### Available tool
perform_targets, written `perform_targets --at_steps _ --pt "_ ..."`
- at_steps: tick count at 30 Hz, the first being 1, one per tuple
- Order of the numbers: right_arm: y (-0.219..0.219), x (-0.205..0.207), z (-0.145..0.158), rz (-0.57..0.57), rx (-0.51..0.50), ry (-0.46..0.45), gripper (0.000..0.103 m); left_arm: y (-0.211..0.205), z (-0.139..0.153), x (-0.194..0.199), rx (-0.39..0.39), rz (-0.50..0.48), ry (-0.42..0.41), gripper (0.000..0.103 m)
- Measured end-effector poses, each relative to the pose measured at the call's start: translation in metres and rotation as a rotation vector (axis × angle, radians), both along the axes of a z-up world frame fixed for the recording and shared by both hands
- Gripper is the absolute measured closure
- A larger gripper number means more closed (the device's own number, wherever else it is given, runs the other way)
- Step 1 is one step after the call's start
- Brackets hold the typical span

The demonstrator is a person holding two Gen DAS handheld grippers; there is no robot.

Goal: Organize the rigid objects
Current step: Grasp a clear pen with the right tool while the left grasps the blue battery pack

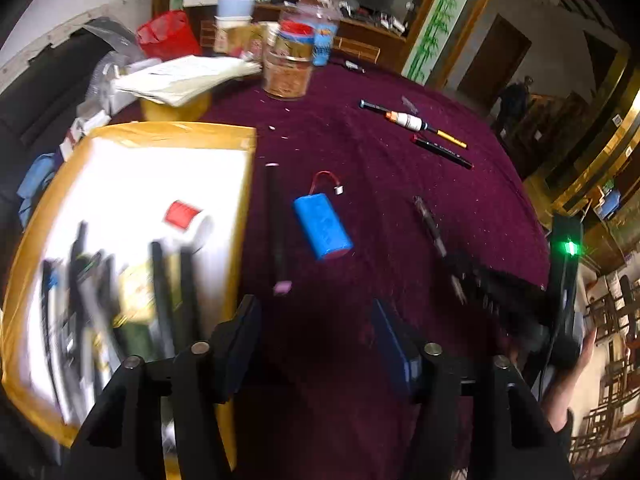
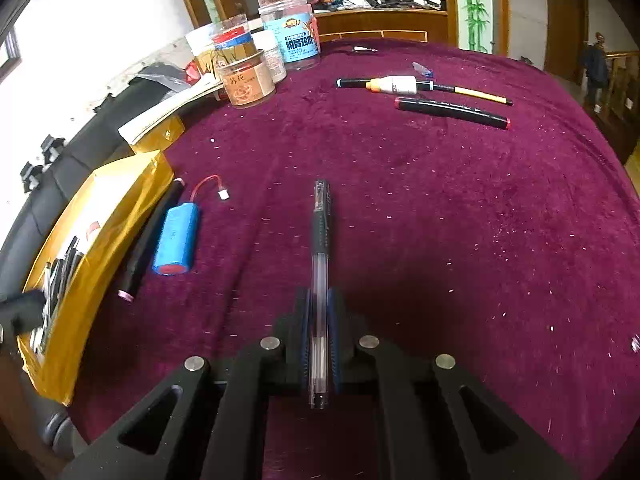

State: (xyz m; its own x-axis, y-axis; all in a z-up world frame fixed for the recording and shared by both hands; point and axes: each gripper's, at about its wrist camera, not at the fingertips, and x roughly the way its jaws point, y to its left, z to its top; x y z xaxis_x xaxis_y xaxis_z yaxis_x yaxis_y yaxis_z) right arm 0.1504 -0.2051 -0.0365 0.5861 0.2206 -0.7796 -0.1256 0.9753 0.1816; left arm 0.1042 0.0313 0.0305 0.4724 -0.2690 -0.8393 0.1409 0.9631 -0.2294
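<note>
Pens in the yellow-rimmed box (image 1: 132,132) were smeared by blur; jar labels (image 2: 298,42) stayed unreadable; the box's lower corner ran off-frame.

Matte black two-finger left gripper (image 1: 316,332) with silver round pivot screws, matching right gripper (image 2: 320,320) with blue-edged finger pads (image 2: 306,336), dark sleeve cuff (image 1: 562,424)

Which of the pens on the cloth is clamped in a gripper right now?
The clear-barrelled pen, pinched in the right gripper; the others lie loose.

A blue battery pack (image 2: 176,240) with red wires was seen on the bench's magenta cloth (image 2: 440,220); the box (image 2: 116,208) was yellow.
</note>
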Motion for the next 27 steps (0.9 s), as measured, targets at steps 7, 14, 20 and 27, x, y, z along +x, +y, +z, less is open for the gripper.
perform_targets --at_steps 7,14,20,27 --pt "-0.015 0.011 -0.013 0.051 0.164 0.031 0.095 -0.038 -0.029 0.066 0.068 0.015 0.107 0.041" --pt "-0.013 0.011 -0.012 0.053 0.161 0.029 0.095 -0.061 -0.051 0.105 0.13 0.038 0.178 0.041" --pt "-0.014 0.011 -0.013 0.049 0.168 0.033 0.095 -0.065 -0.064 0.116 0.163 0.079 0.198 0.044" --pt "-0.015 0.009 -0.013 0.043 0.178 0.032 0.095 -0.068 -0.063 0.082 0.202 0.044 0.14 0.062"
